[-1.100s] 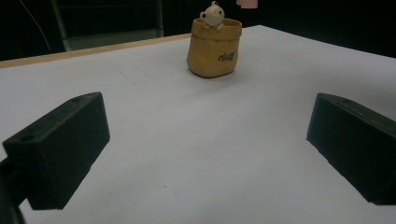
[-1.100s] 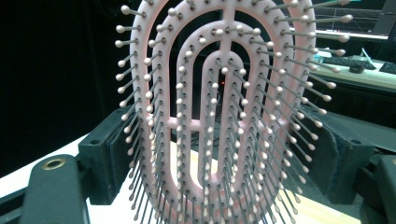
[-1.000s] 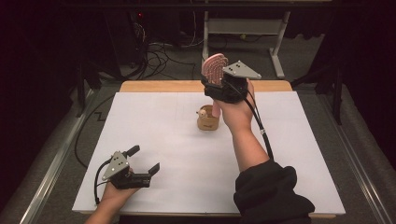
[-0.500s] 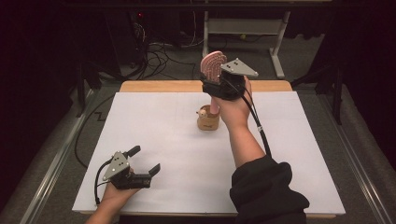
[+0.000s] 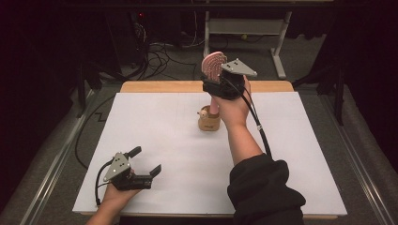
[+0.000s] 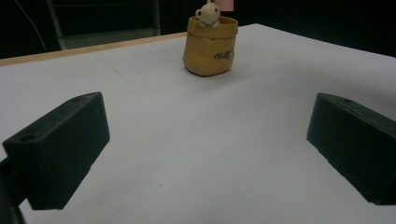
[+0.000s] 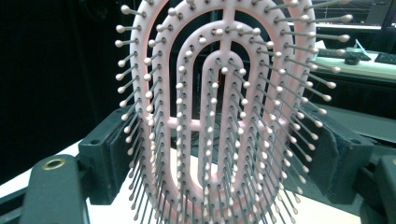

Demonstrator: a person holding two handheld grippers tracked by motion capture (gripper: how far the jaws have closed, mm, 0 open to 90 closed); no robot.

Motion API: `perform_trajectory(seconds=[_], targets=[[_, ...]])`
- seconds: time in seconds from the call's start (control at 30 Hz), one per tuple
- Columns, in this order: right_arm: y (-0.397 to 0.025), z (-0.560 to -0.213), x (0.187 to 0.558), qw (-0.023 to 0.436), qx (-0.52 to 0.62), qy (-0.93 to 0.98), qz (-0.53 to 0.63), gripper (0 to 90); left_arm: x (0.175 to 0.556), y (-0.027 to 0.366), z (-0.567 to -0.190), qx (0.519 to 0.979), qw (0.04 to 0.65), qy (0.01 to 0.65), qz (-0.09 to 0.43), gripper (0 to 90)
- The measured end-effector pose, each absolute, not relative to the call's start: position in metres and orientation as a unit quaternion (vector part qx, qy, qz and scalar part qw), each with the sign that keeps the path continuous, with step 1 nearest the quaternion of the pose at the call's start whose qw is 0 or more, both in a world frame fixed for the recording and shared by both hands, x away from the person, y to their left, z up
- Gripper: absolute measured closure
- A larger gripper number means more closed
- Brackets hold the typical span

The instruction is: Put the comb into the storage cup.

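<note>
The brush (image 5: 212,65), pink and upright, is clamped by its edges between the jaws of the right gripper (image 5: 220,83), its handle reaching down into the tan pot (image 5: 209,122) at the middle of the white table (image 5: 291,154). The left gripper (image 5: 141,164) rests near the table's front left, jaws spread wide and holding nothing.

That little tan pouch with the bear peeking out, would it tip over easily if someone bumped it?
Probably fairly easily. The tan pouch looks soft, with rounded, slightly slumped sides, so it would likely dent or slide rather than resist. The pink hairbrush, clamped in the right hand-held gripper, seems to stand handle-down in it, rising well above the rim; that height may lever it over.
</note>
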State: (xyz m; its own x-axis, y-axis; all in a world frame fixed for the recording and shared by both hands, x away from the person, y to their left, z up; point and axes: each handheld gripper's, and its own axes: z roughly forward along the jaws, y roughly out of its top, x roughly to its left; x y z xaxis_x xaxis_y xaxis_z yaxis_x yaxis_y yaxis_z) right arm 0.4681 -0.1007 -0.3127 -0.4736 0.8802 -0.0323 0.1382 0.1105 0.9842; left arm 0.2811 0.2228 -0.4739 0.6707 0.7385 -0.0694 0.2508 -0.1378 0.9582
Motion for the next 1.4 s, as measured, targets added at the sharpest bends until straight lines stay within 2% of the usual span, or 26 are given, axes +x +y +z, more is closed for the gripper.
perform_trajectory(seconds=[0.77,1.4], targets=[[-0.091,-0.341,0.479,0.332,0.412,0.668,0.524,20.4,0.280,0.224,-0.474,0.720,0.561,0.346,0.219,0.0],[-0.100,-0.367,0.486,0.316,0.445,0.657,0.519,20.4,0.281,0.224,-0.475,0.722,0.558,0.346,0.218,0.0]])
